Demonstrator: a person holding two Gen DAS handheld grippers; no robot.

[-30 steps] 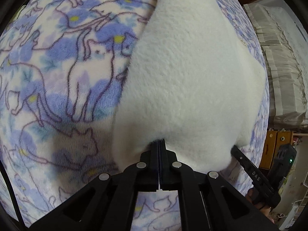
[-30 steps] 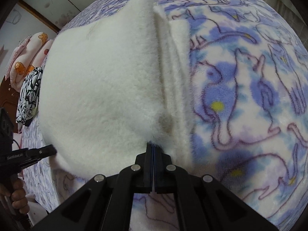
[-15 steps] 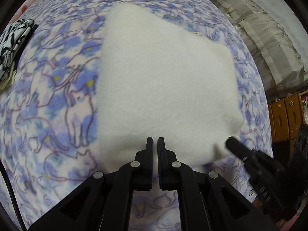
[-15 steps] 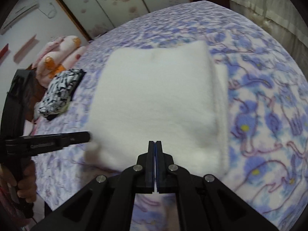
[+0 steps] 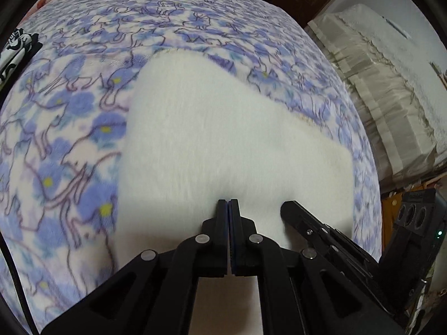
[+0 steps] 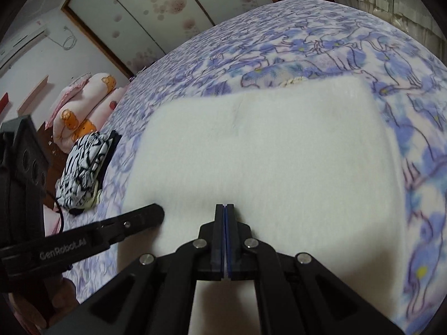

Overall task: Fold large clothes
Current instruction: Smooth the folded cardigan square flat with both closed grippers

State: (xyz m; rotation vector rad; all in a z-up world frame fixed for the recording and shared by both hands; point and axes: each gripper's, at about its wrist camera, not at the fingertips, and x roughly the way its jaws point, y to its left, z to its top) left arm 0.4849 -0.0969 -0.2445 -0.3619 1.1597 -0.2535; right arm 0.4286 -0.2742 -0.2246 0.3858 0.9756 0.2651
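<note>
The left gripper point(image 5: 229, 203) and right gripper point(image 6: 225, 208) were both pressed together, empty, side by side over the near edge of the folded white garment point(image 5: 223, 139). The garment lay flat on the cat-print blanket point(image 5: 56, 139); beyond its left side lay a black-and-white bundle point(image 6: 83, 167).

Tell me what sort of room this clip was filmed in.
Most likely a bedroom in a home. The white fleece garment lies on a bed spread with a purple cat-print blanket, plush pink pillows sit at its far end, and a wall air conditioner hangs beside floral sliding panels.
</note>
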